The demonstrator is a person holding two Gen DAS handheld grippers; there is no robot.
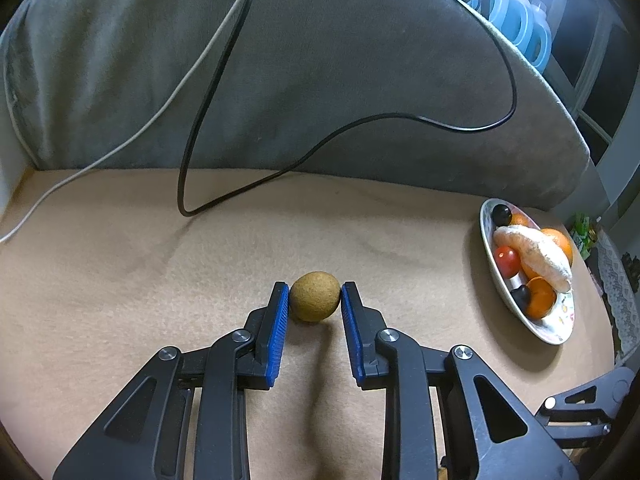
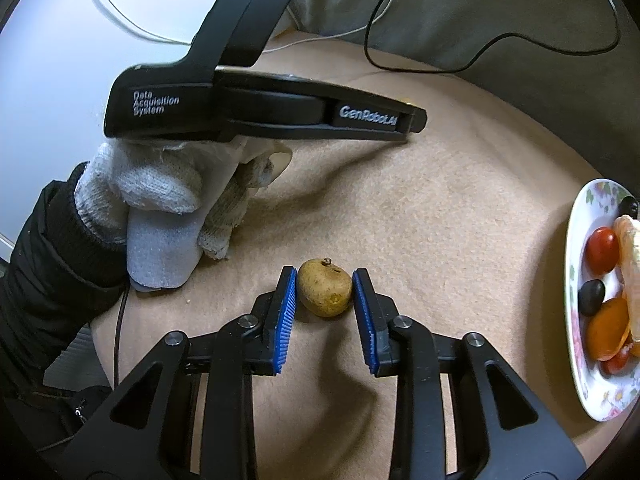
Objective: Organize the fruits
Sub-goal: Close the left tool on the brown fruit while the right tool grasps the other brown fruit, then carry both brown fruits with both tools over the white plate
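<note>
In the left wrist view my left gripper (image 1: 315, 294) is shut on a round brown fruit (image 1: 314, 297), its blue pads touching both sides, just above the tan cloth. In the right wrist view my right gripper (image 2: 324, 282) is shut on a second brown fruit with a stem stub (image 2: 325, 293). A floral plate (image 1: 554, 330) at the right holds oranges (image 1: 540, 298), a peeled citrus piece (image 1: 538, 250), a red tomato (image 1: 507, 261) and dark grapes. The plate also shows in the right wrist view (image 2: 576, 312). The left gripper's body (image 2: 256, 108), held by a gloved hand (image 2: 172, 196), lies up-left.
A grey cushion backrest (image 1: 320, 72) rises behind the tan seat. A black cable (image 1: 208, 112) loops across it onto the seat, and a white cable (image 1: 120, 148) runs at the left. Blue bottles (image 1: 516, 16) stand on a shelf at the far right.
</note>
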